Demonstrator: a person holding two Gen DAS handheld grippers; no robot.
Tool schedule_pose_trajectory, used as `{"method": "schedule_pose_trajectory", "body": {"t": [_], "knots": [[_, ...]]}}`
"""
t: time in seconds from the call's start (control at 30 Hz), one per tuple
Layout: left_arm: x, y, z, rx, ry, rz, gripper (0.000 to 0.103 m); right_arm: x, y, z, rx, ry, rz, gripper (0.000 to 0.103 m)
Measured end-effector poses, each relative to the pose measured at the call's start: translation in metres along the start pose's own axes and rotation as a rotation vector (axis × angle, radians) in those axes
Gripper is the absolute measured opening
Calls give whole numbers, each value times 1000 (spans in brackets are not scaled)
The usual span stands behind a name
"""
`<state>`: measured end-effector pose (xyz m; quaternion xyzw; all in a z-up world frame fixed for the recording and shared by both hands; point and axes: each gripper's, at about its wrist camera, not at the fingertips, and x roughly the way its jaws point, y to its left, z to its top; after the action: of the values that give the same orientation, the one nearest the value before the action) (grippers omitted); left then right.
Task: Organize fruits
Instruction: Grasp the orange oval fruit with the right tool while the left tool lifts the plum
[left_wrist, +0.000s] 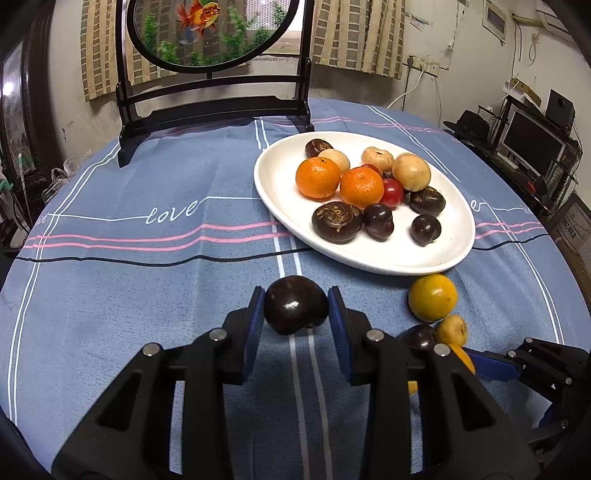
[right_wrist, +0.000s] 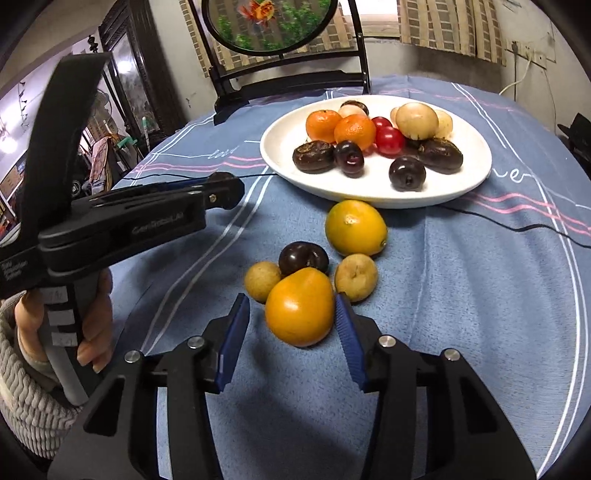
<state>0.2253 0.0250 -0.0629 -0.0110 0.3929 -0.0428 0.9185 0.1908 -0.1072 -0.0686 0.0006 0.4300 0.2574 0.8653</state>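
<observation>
Two fruits in hand at once: a dark plum (left_wrist: 295, 305) clamped in the left gripper (left_wrist: 296, 314), an orange-yellow fruit (right_wrist: 300, 307) between the right gripper's (right_wrist: 291, 314) parted jaws.

The right-hand pad touches the fruit; the other stands just off it, so nothing is held there yet. Judged from here, close squarely across its widest part without nudging the dark fruit (right_wrist: 303, 258) and two tan fruits (right_wrist: 263, 280) touching it, lift straight, then set both on bare parts of the white plate (right_wrist: 476, 173) toward the table's far edge.
</observation>
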Motion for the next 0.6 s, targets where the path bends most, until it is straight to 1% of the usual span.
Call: {"method": "schedule_pose_trajectory", "body": {"t": [0.1,0.3,0.43,0.6], "knots": [[0,0,0,1,0,-1,35,2,-4,-1,12,14,1,38],[1,0,0,-4,4,-1,35,-1,-4,-2,16,8,9,37],[-5,-1,1,0,-20,3,35,-17,-6,-2,18,-47,-9,37],[-19,-6,13,9,-69,20,35,-48,-21,6,53,-159,-48,37]]}}
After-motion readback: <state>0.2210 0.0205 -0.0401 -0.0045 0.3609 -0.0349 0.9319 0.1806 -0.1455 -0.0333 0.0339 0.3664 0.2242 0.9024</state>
